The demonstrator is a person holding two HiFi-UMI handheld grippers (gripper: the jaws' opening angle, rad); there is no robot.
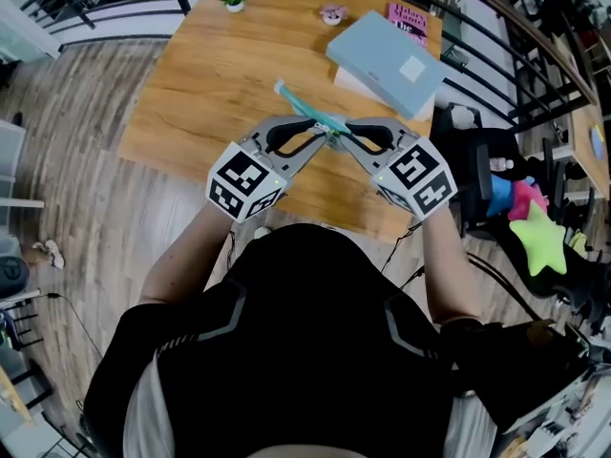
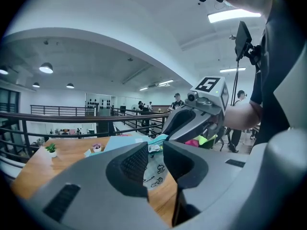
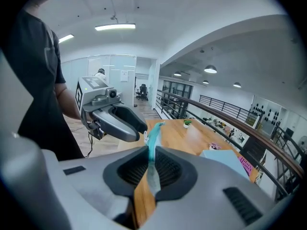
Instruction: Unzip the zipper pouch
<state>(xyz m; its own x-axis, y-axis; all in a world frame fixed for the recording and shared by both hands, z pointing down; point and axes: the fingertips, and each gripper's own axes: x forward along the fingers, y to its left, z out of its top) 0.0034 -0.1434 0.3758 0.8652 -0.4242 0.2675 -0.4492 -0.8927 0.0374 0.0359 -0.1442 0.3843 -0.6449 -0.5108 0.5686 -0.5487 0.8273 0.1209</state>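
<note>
left tongs (image 1: 321, 137): half closed, with a tip on each side of the white tab (image 2: 153, 148). they seem to nip it. i think that is so they can pull the zip along.
tab: right between the left tongs' tips, at the near end of the pouch (image 1: 304, 108). it may be the zip pull, but it is too small to be sure.
pouch: up in the air between the two tongs, with its far end sticking out past them. i think it is held up so both tongs can get at it.
right tongs (image 3: 150, 152): clenched on the pouch's edge, with the thin cloth squeezed flat between the pads. i think this holds the pouch steady so it does not slide when the zip is pulled.
zip: too thin to see, so i cannot tell how far it is open.
table (image 1: 220, 74): under both tongs, ready to catch the pouch if it slips.
other things: all well past the tongs, out of the way.
plant (image 1: 233, 0): one, far off on the left tongs' side.
tongs: two.
tab: one.
pouch: one.
pink toy (image 1: 332, 13): one, far beyond the tongs.
blue book (image 1: 387, 60): one, beyond the right tongs.
pink book (image 1: 409, 19): one, partly under the blue one.
star (image 1: 539, 241): one, off the table on the right tongs' side.
</note>
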